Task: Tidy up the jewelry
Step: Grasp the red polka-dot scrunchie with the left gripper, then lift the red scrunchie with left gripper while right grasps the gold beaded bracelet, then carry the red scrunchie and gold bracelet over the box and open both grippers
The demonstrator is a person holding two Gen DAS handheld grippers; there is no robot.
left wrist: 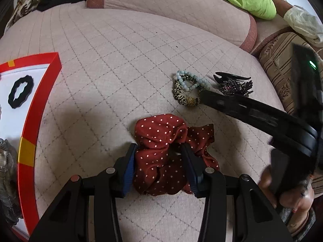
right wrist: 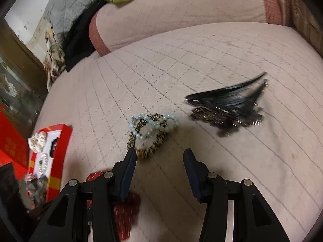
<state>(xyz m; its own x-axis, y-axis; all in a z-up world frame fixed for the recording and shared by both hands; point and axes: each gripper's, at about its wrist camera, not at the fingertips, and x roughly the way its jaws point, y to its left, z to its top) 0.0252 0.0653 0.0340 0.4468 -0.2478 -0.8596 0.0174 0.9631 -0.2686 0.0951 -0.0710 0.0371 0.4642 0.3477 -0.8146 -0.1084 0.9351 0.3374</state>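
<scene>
The left gripper (left wrist: 159,151) has its jaws closed on the red scrunchie (left wrist: 159,157), near the bed's front edge. The right gripper (right wrist: 159,157) hovers with jaws wide and empty. Beyond lie the bracelets (left wrist: 188,88) and a black clip (left wrist: 234,85), both still unsorted. The red box (left wrist: 30,121) at the left edge already holds a black ring (left wrist: 20,90); open bed lies between

Black angular fingers (left wrist: 129,167) with blue pads and silver pivot screws.
</scene>
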